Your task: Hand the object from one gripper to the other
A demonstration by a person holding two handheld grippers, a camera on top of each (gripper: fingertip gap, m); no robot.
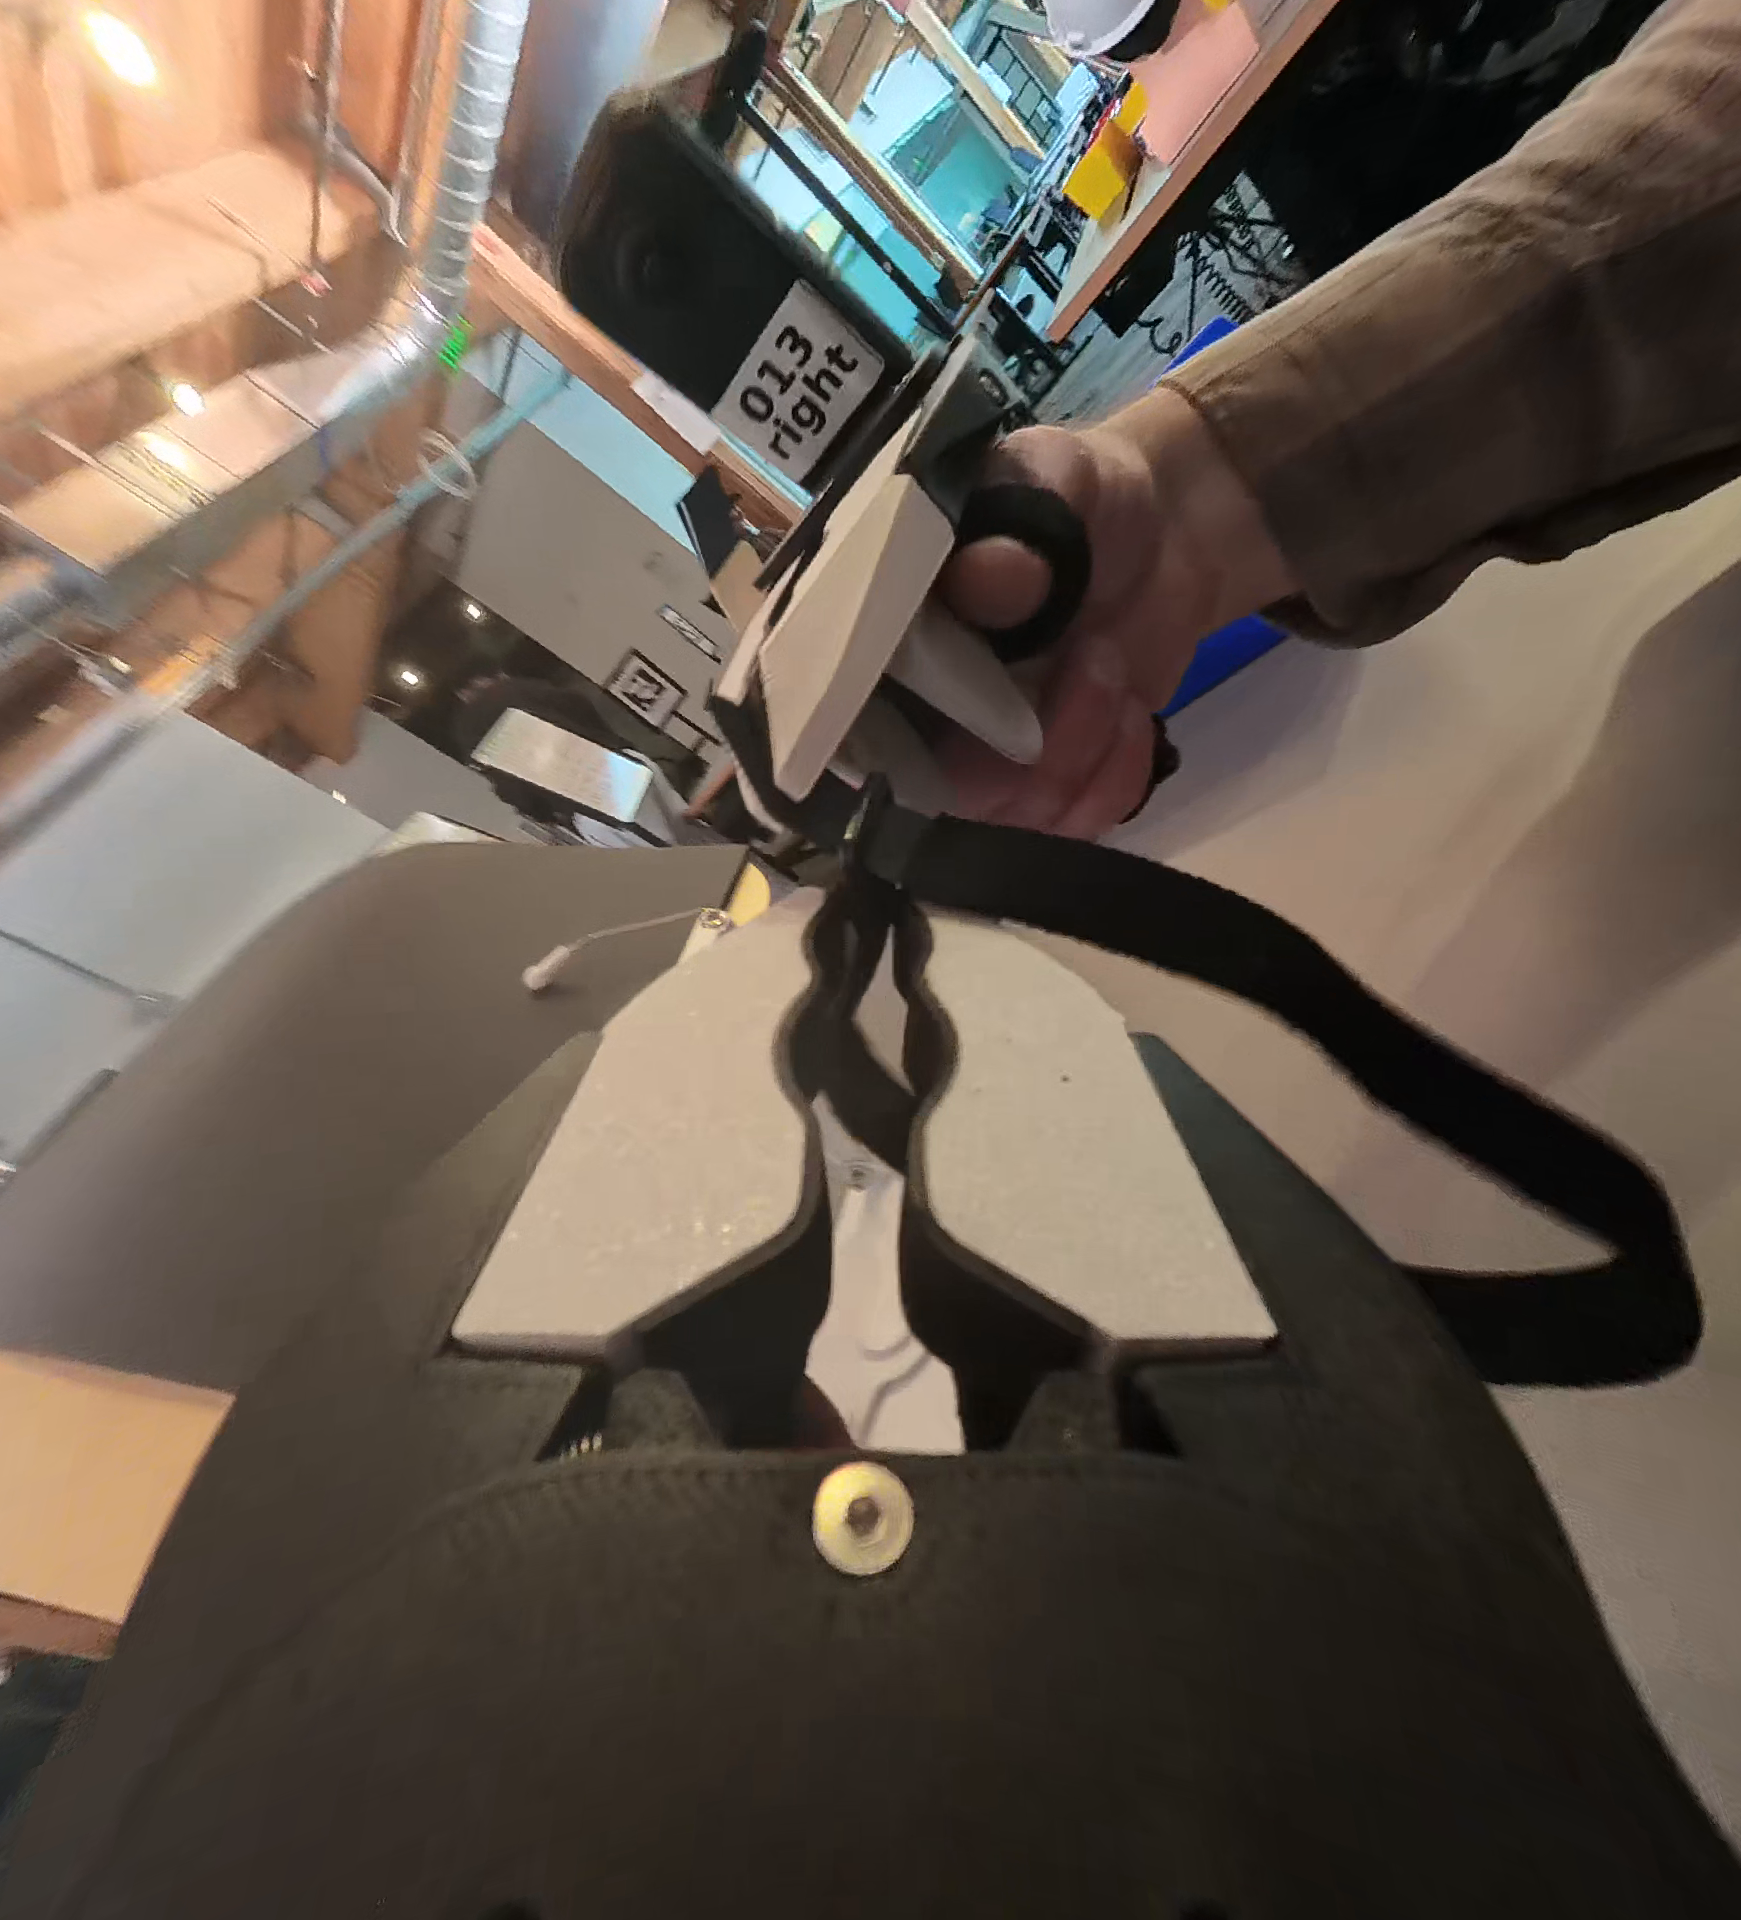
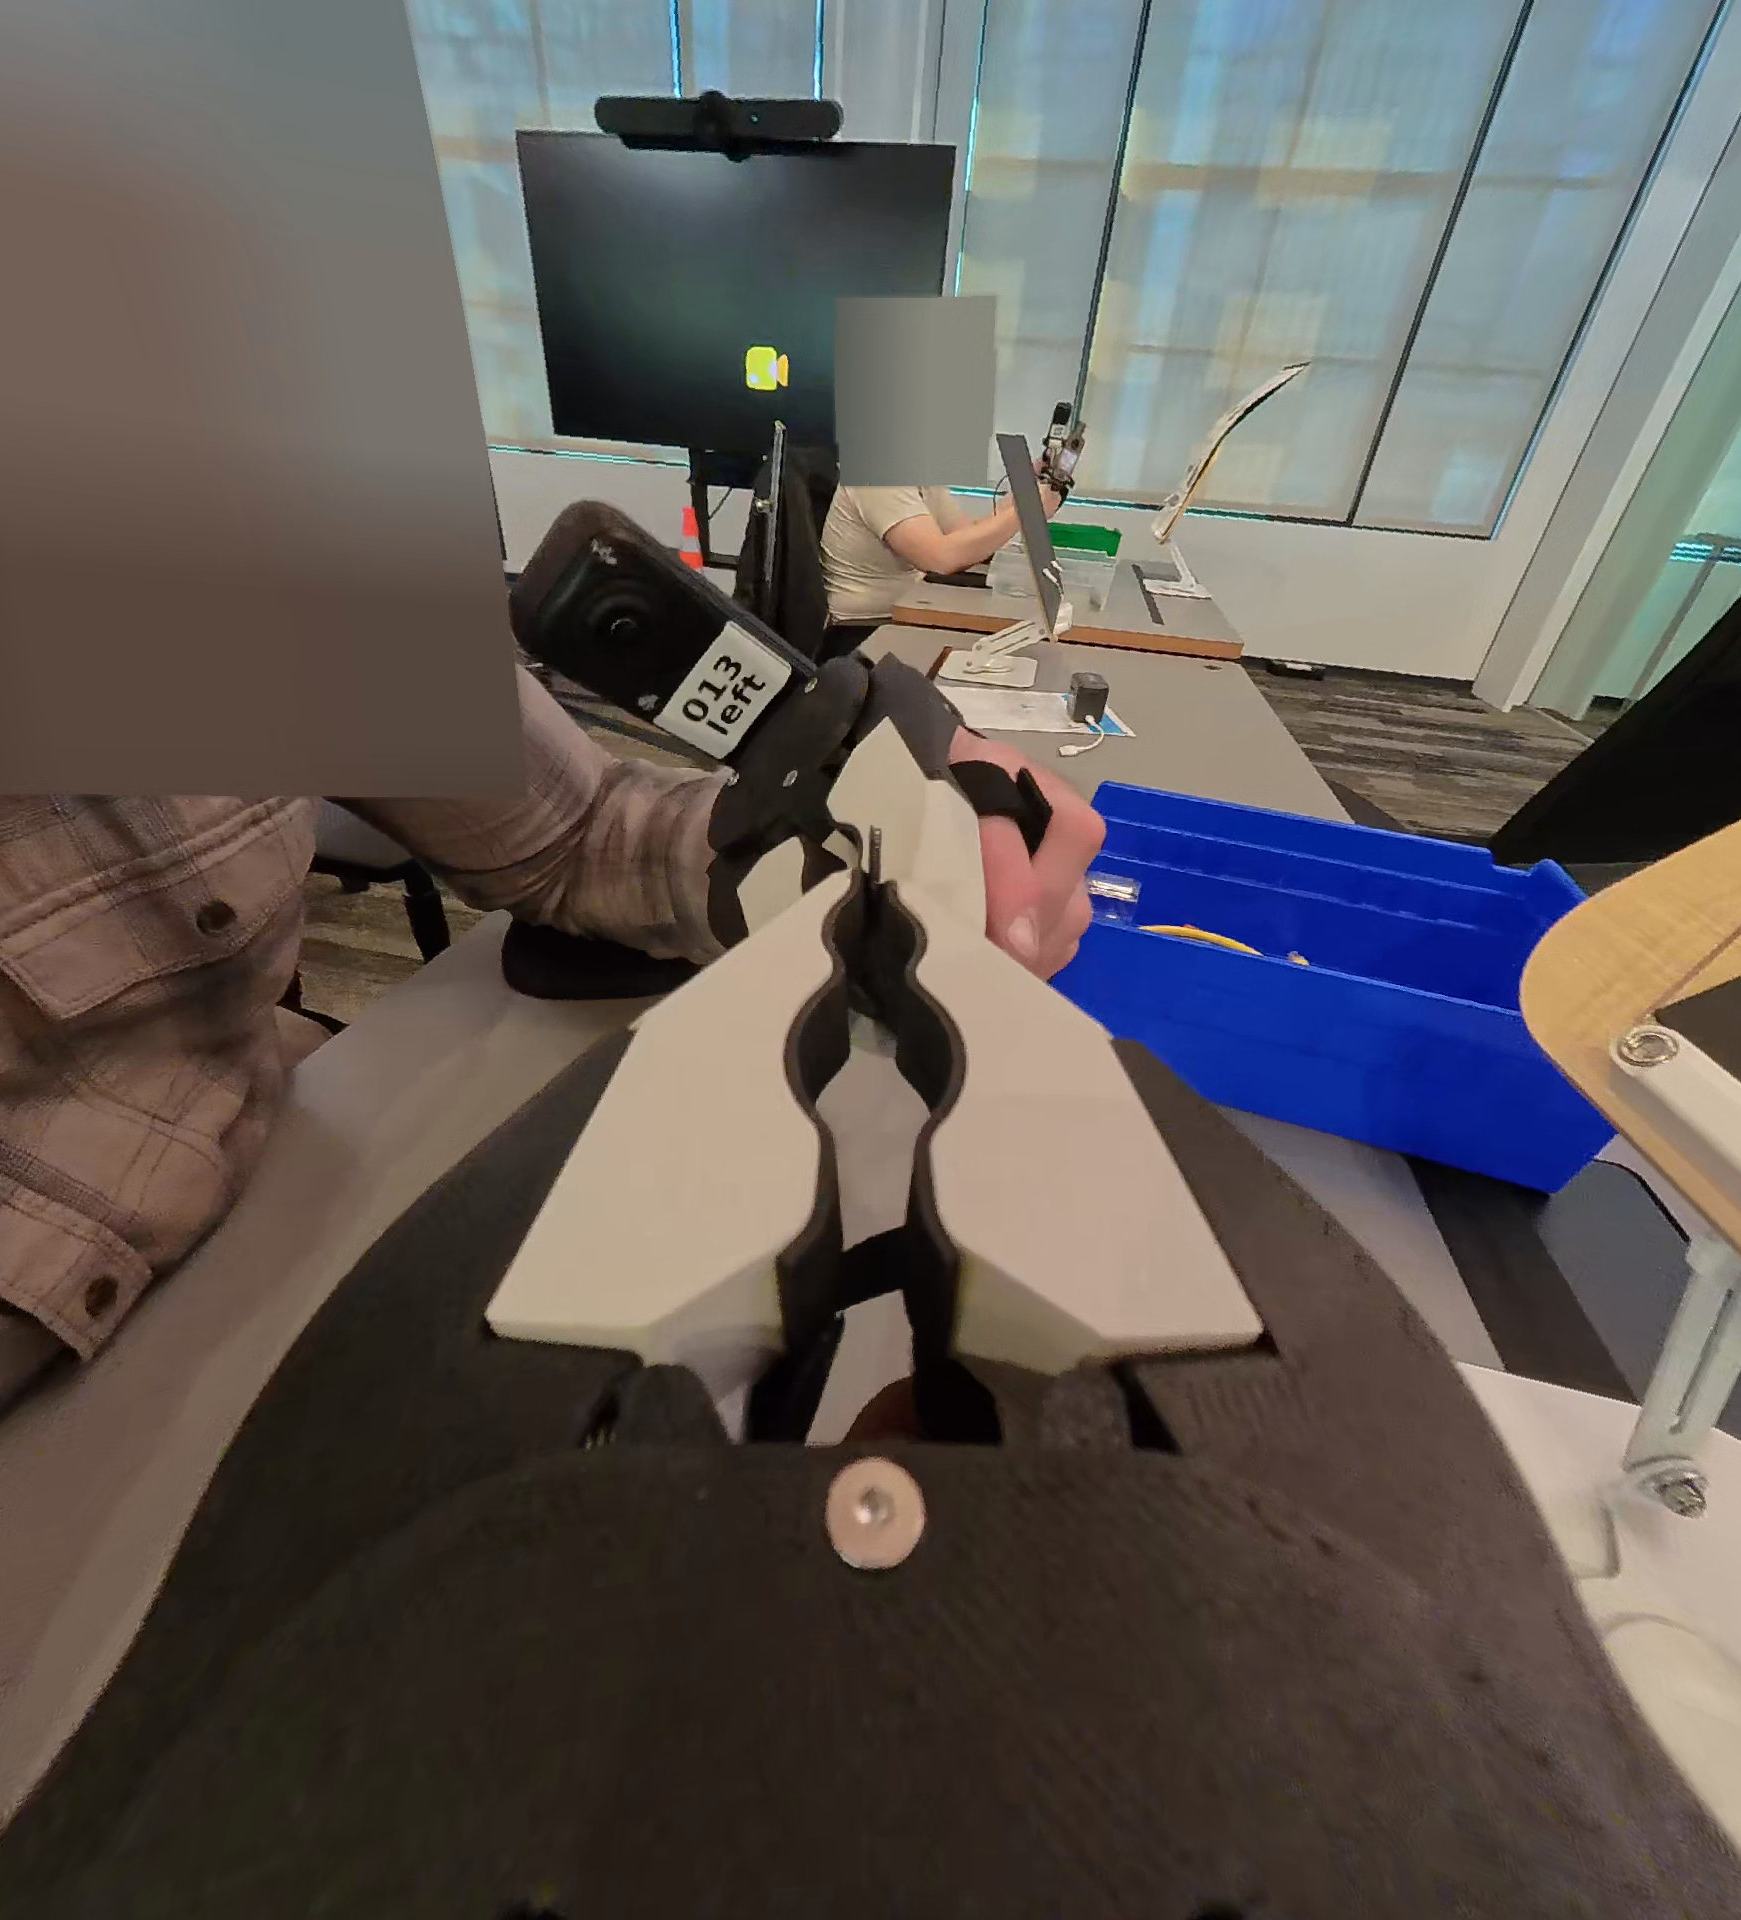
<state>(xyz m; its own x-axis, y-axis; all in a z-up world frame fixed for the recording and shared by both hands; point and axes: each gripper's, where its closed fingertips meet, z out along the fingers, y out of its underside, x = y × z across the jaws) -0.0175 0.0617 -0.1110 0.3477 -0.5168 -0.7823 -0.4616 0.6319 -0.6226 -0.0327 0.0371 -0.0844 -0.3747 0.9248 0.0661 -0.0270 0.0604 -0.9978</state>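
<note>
Nearest you, at the bottom of the left wrist view, sits the black body of the left tool [image 1: 861,925], its two fingers drawn close together with only a narrow slot between the wavy black pads [image 1: 804,1039]. It appears clamped on one end of the black strap [image 1: 1313,997]. From those tips the strap runs to the right, sags in a long loop and curls back out of sight under the tool. Straight ahead, the right tool [image 2: 871,904] meets the left one tip to tip, and it too looks closed on the strap, at a dark buckle-like piece. In its own view a stretch of strap crosses the gap between its fingers. So you are mid-handover, with both tools seeming to grip at once and the strap held off the surface [image 2: 118,1507]. Which tool is giving I cannot tell. The next move calls for one tool to ease apart while the other keeps firm, then a slow separation so the loop does not snag. Farther right stands a blue bin [image 2: 1365,1039].
</note>
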